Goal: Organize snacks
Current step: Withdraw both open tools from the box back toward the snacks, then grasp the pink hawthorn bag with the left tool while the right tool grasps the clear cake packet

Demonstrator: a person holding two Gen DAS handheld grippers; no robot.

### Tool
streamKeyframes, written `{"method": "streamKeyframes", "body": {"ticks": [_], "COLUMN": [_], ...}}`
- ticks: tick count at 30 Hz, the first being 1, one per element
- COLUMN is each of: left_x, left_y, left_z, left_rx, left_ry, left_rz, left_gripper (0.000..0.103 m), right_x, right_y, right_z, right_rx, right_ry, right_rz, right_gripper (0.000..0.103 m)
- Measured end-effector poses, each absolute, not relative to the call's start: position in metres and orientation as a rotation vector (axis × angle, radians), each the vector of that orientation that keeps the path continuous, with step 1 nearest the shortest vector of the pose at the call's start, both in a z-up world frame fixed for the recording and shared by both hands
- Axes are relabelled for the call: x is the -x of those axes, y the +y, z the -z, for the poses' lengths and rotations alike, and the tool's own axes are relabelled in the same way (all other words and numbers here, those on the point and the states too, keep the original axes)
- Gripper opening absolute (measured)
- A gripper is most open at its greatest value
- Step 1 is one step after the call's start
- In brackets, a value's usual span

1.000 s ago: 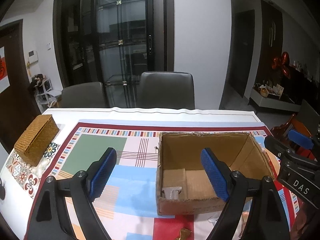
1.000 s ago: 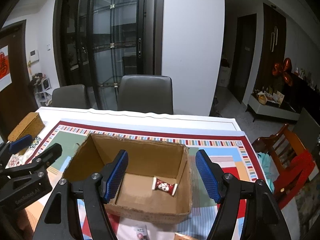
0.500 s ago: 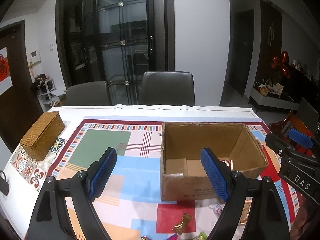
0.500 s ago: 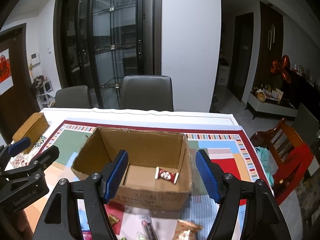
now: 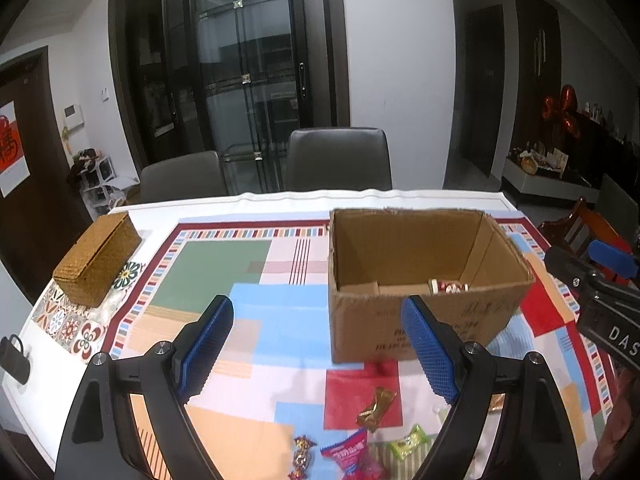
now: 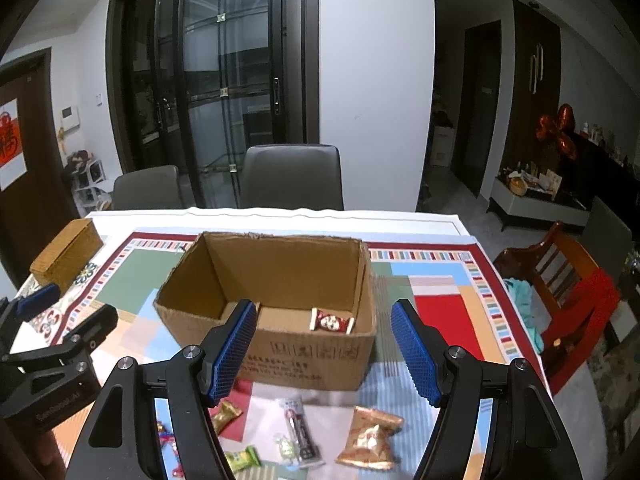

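Note:
An open cardboard box stands on the patterned tablecloth; a red-and-white wrapped candy lies inside it. Loose snacks lie in front of the box: a gold packet, a white-and-black stick packet, a gold candy, a green candy, a blue-and-red packet. My left gripper is open and empty, above the table left of the box. My right gripper is open and empty, in front of the box.
A woven wicker box sits at the table's left edge. Two grey chairs stand behind the far edge. A red wooden chair is on the right. A small black object lies at the near left.
Both grippers have pulled back toward me from over the box, bringing the loose snacks in front of it into view. Both stayed open.

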State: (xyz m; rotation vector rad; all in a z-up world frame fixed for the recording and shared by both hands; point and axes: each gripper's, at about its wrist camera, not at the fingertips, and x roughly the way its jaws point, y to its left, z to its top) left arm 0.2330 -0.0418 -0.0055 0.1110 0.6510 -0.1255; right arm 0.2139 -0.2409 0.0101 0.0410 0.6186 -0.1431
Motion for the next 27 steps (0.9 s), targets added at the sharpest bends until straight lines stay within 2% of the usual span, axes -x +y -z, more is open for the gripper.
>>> {"method": "streamKeyframes", "body": {"ticks": [11, 27], "left_x": [-0.207, -0.178], "left_y": [-0.039, -0.03], "left_z": [0.016, 0.063], "left_rx": [-0.113, -0.099], "left_ry": [0.661, 0.736], "left_rz": [0.103, 0.089], "left_gripper": [0.086, 0.086], "right_x": [-0.187, -0.155], "right_y": [-0.241, -0.23], "right_z": [0.005, 0.047], "right_rx": [-0.075, -0.07], "right_ry": [0.64, 0.713], "right_rz": [0.155, 0.171], "right_gripper": [0.071, 0.071]}}
